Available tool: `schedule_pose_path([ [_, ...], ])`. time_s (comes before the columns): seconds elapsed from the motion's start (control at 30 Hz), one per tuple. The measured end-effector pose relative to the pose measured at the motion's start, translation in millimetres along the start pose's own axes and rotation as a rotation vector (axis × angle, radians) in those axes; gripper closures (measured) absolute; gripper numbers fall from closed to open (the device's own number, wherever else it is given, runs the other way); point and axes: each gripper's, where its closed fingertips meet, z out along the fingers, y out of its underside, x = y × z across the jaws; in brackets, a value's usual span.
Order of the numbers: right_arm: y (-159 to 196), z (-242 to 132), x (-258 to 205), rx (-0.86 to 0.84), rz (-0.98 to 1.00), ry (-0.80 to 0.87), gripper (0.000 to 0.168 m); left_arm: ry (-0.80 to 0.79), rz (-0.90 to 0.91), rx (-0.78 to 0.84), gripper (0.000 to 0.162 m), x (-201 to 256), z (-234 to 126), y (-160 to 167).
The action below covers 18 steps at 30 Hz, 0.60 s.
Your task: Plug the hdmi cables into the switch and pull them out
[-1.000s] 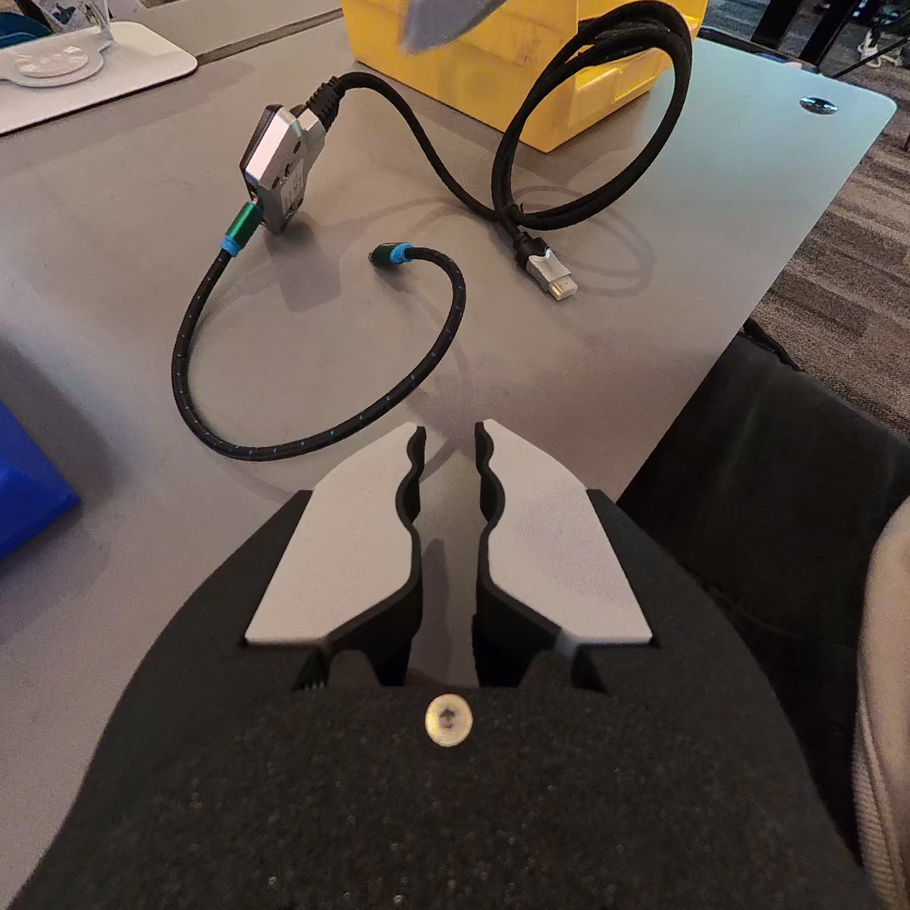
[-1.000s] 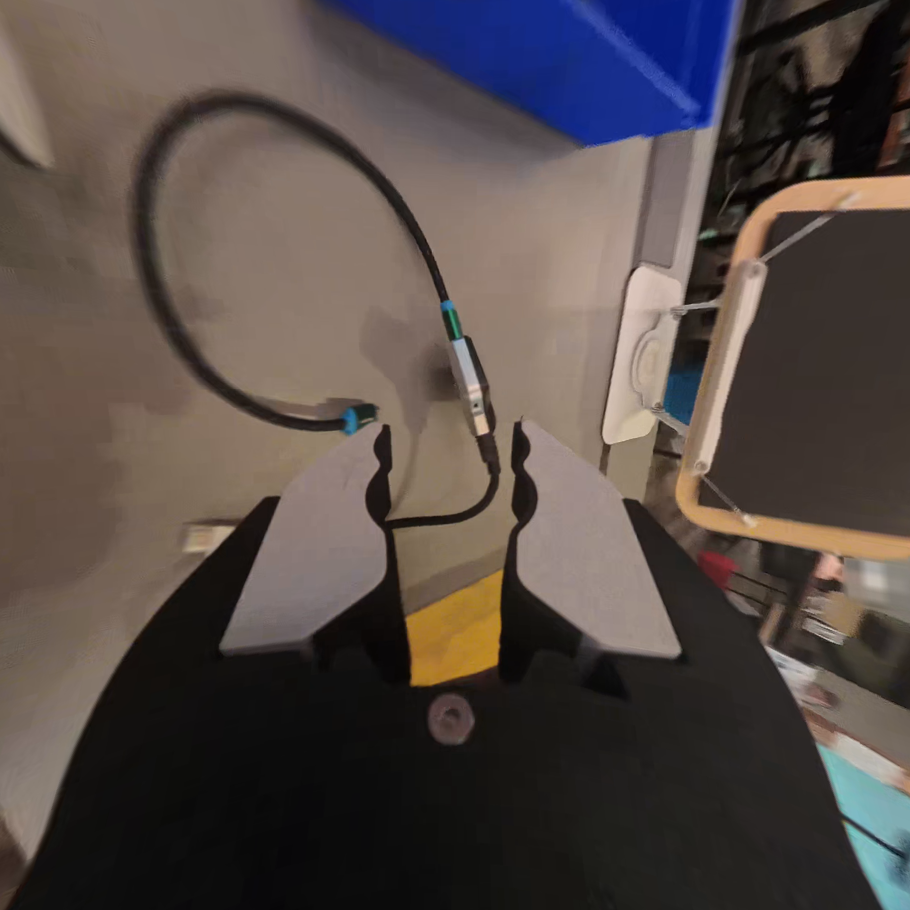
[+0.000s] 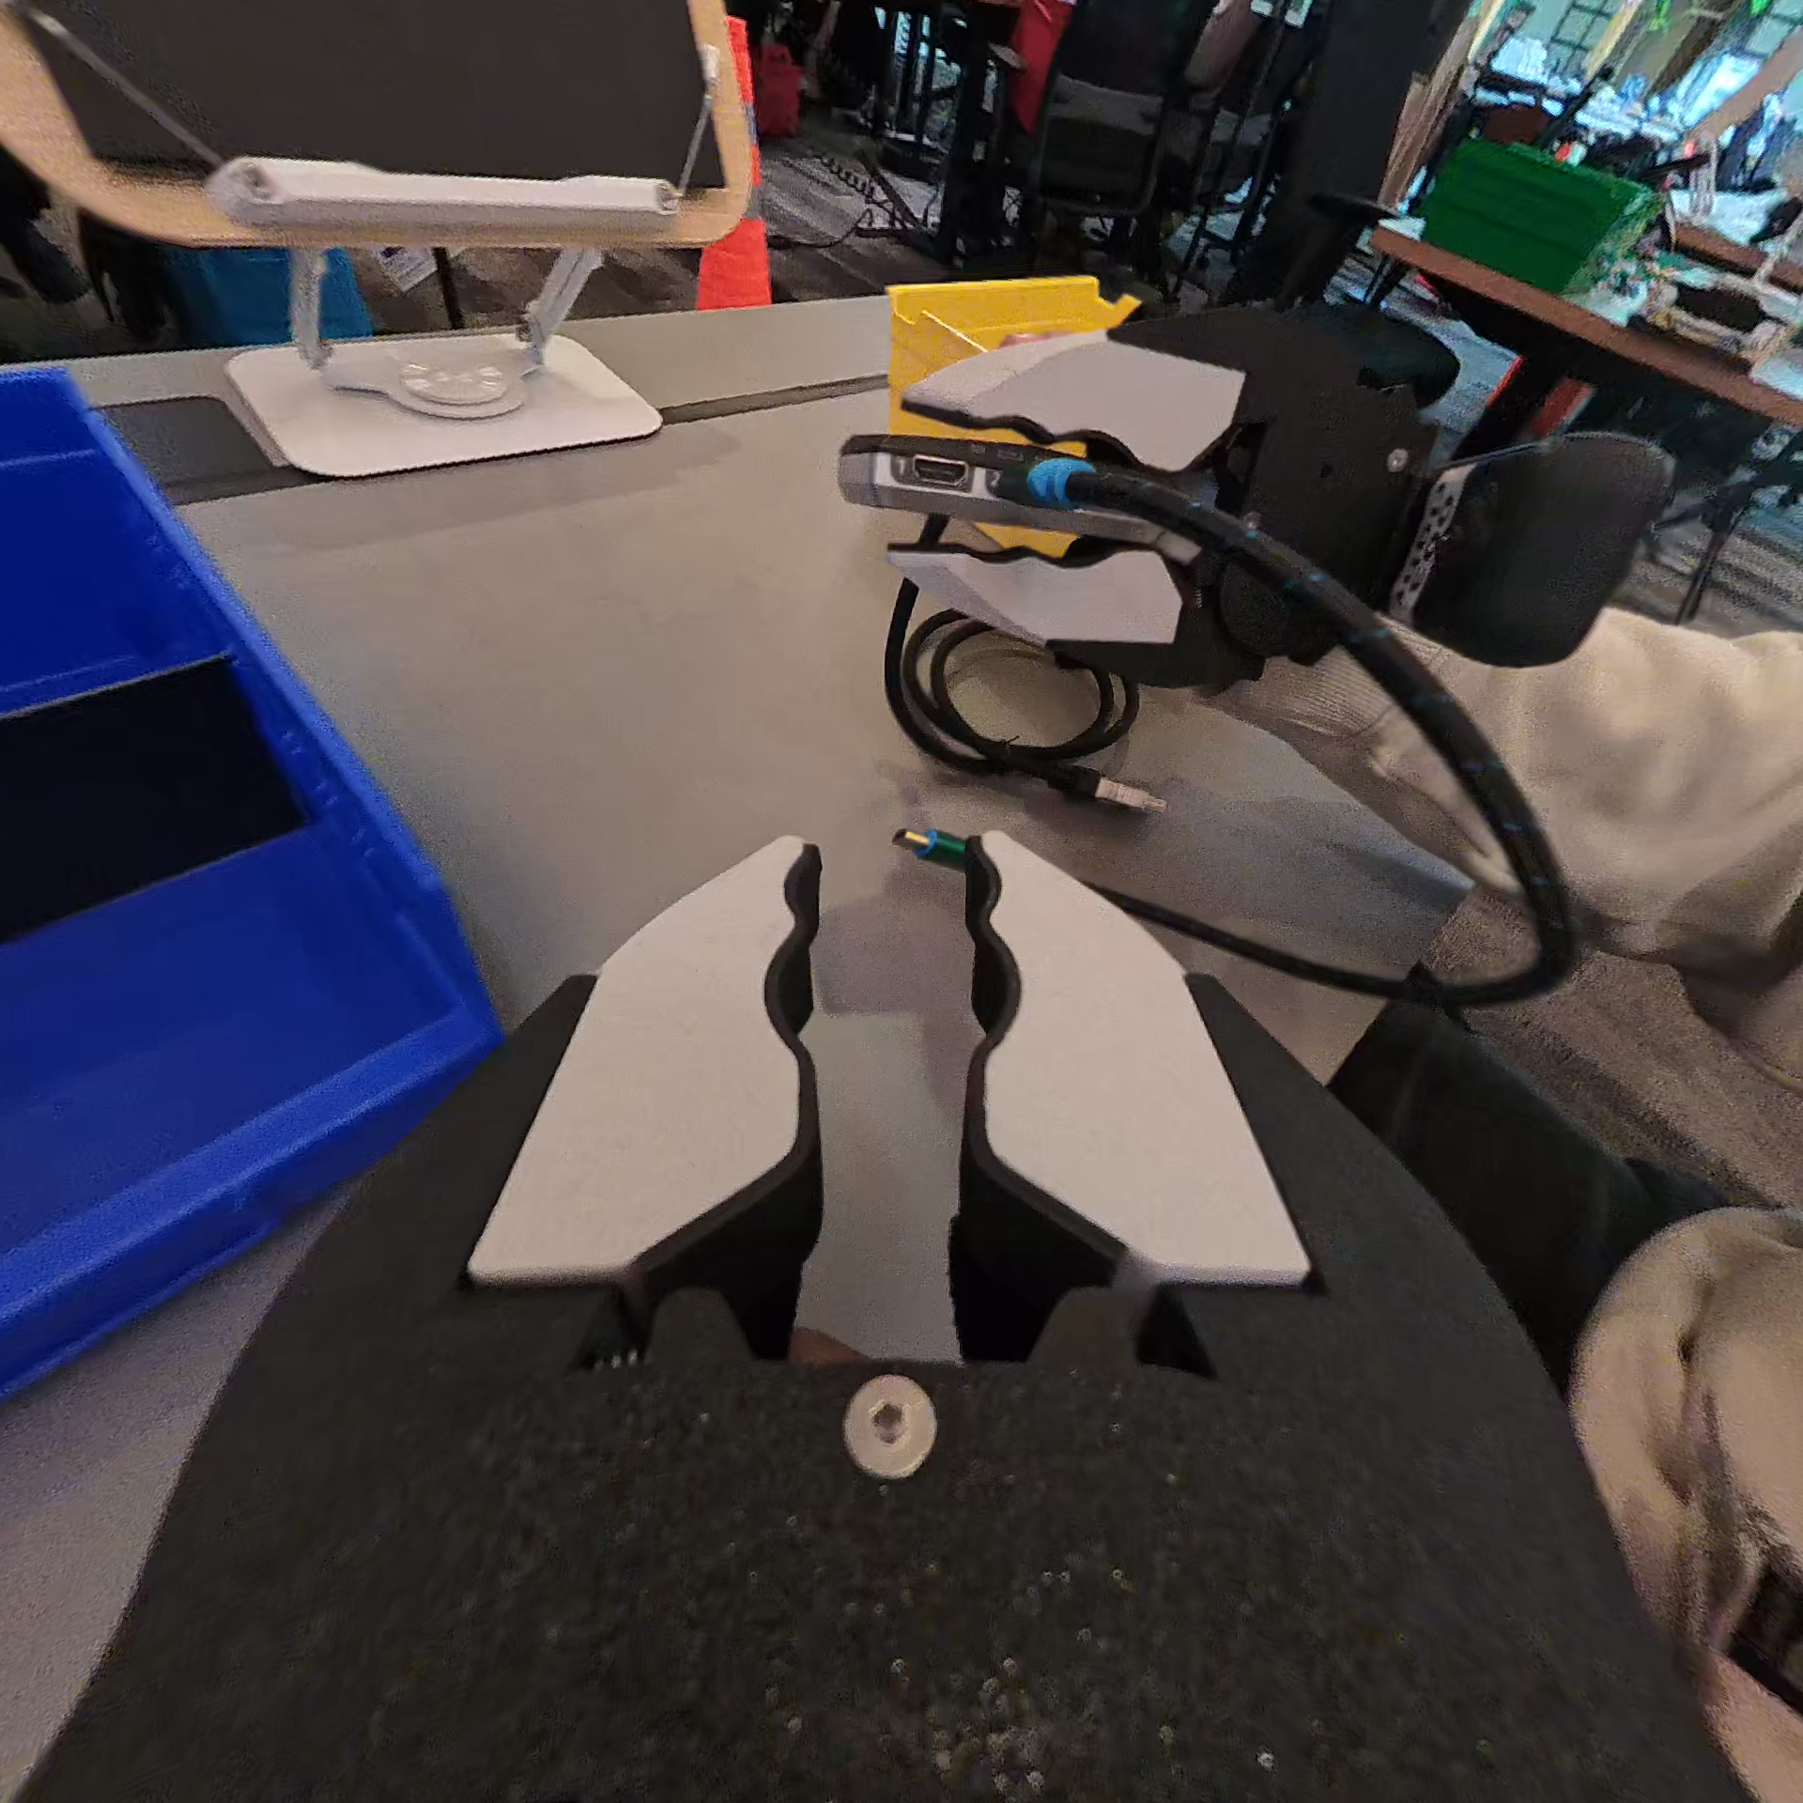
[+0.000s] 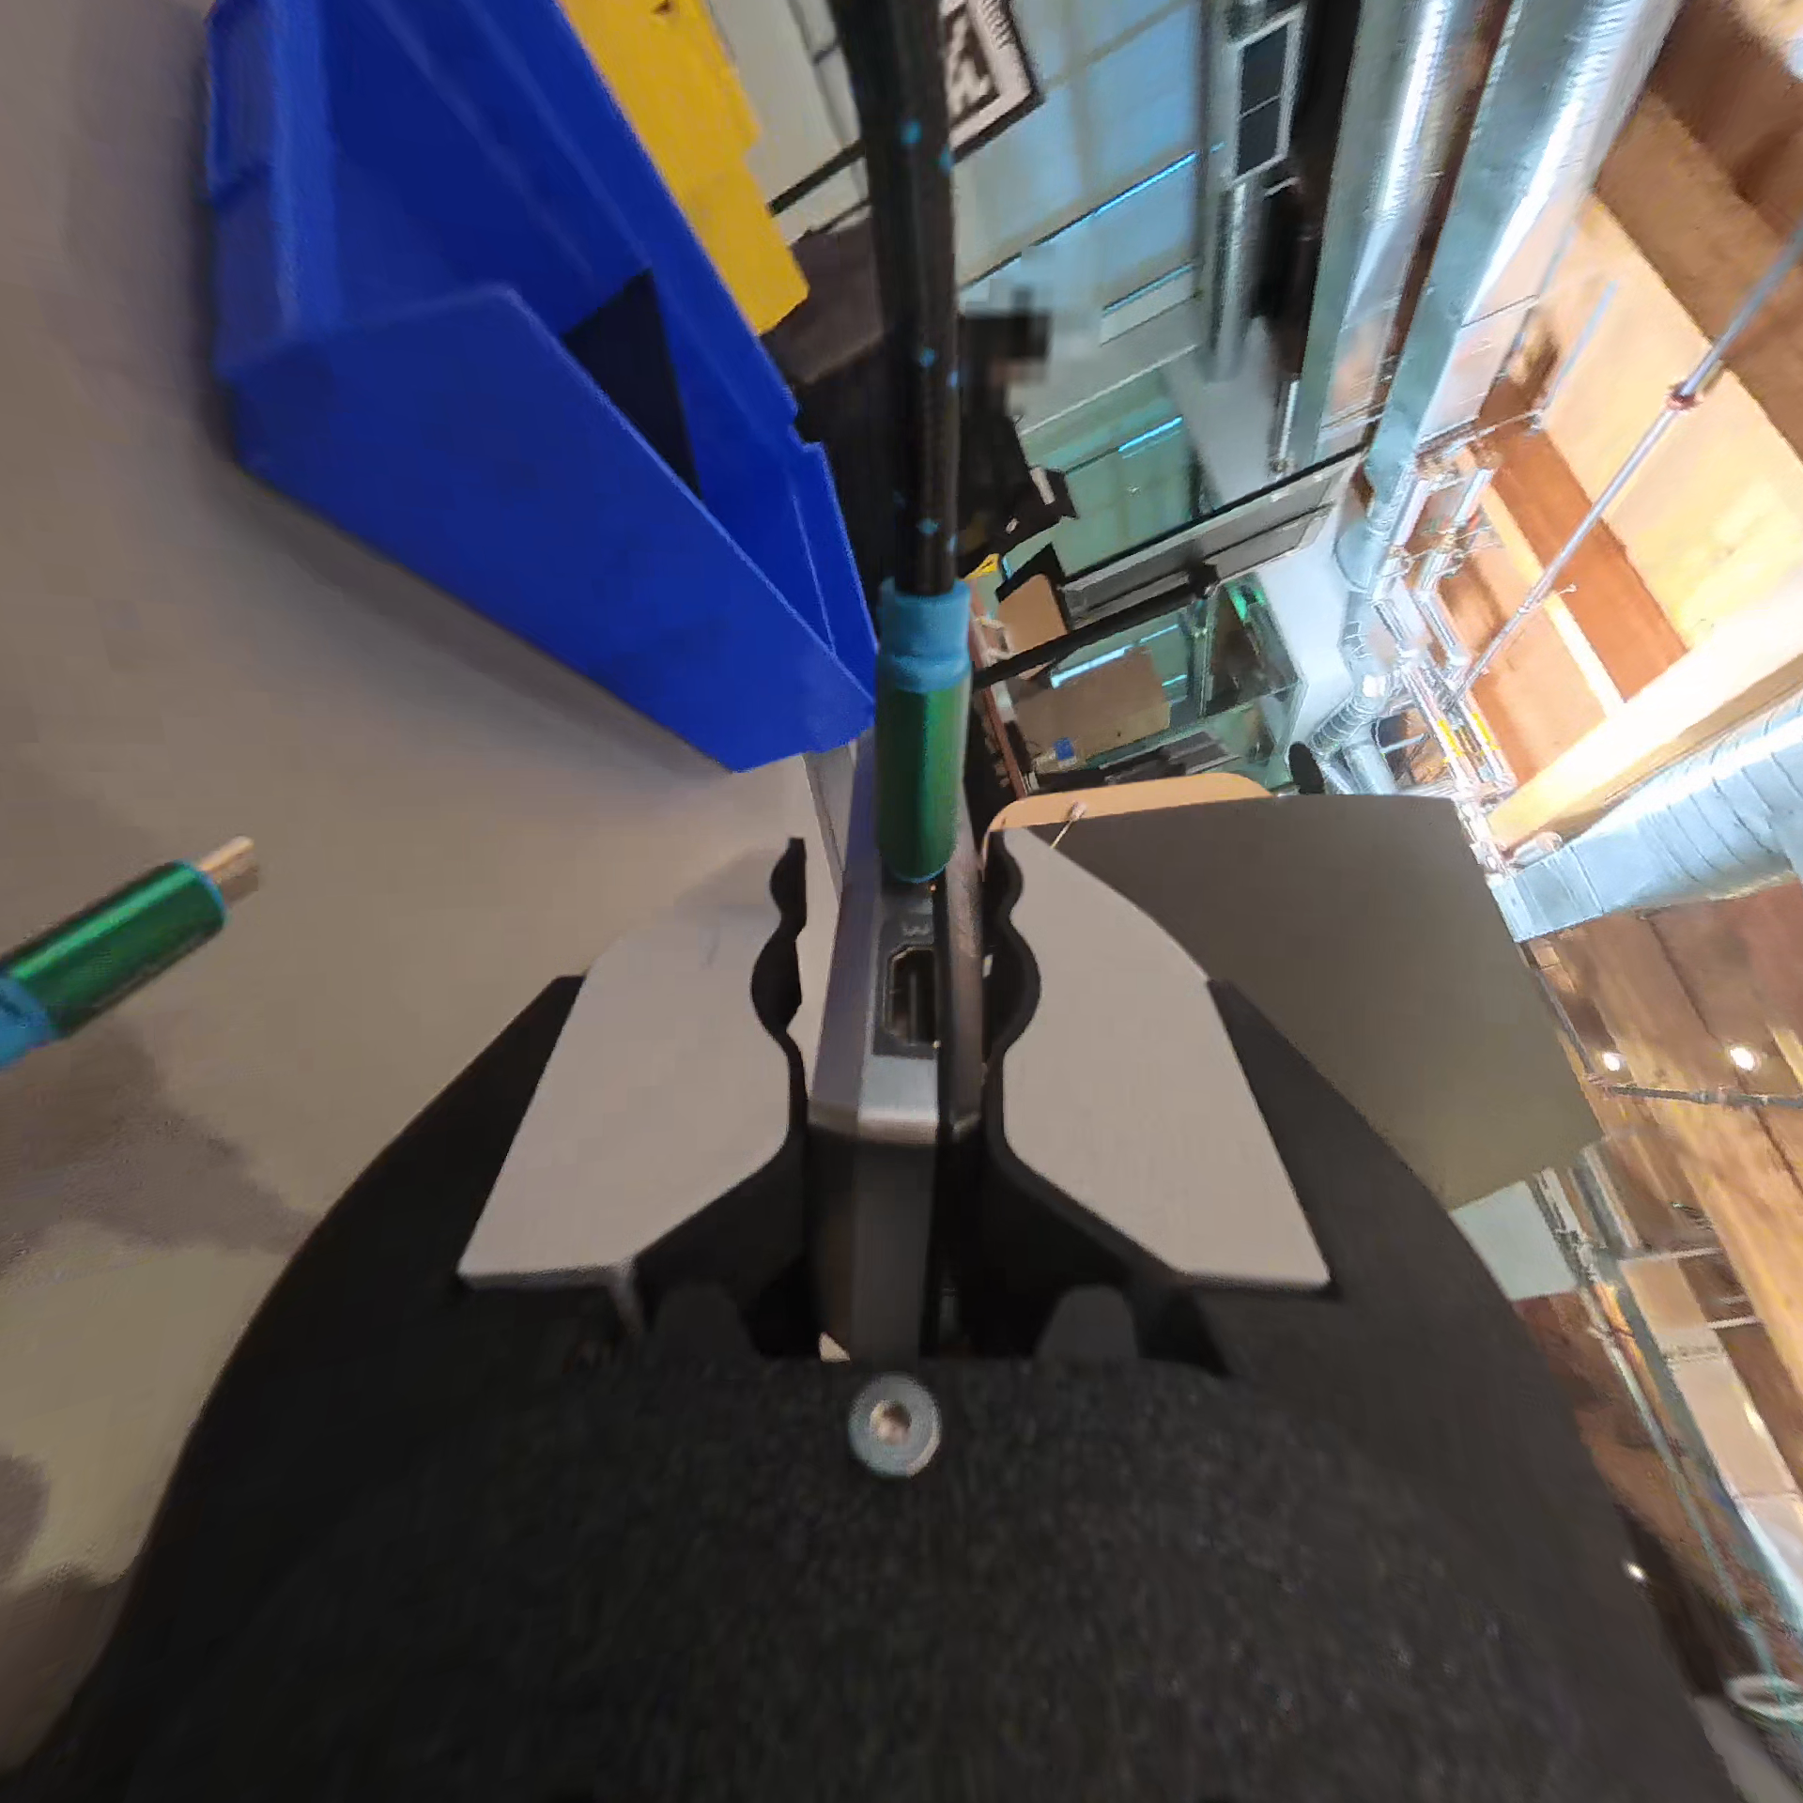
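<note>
**Switch lifted in my right gripper, one cable plugged in**

My right gripper (image 3: 883, 493) is closed on the grey switch (image 4: 883, 1093) and holds it above the grey table (image 3: 585, 702). The braided cable (image 3: 1444, 722) with a green plug (image 4: 922, 771) sits in one port; the port beside it is free. My left gripper (image 3: 890, 863) is open and holds nothing. The cable's other green plug (image 3: 937, 847) is just beside its right fingertip. A blue bin (image 3: 195, 878) stands at the left
</note>
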Motion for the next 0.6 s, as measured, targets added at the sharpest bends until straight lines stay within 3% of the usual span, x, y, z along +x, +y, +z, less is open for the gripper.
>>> schedule_pose_path([
  [0.27,4,0,-16,0.012,0.023,0.016,0.133,0.001,0.269,0.04,0.126,27,88,-14],
  [0.43,10,4,-23,-0.031,0.004,0.017,0.133,-0.04,0.326,0.086,0.124,28,109,-23],
  [0.53,17,7,-27,-0.062,-0.025,0.006,0.133,-0.061,0.304,0.092,0.14,19,116,-23],
  [0.6,24,9,-29,-0.1,-0.044,0.008,0.133,-0.063,0.289,0.058,0.14,16,120,-19],
])
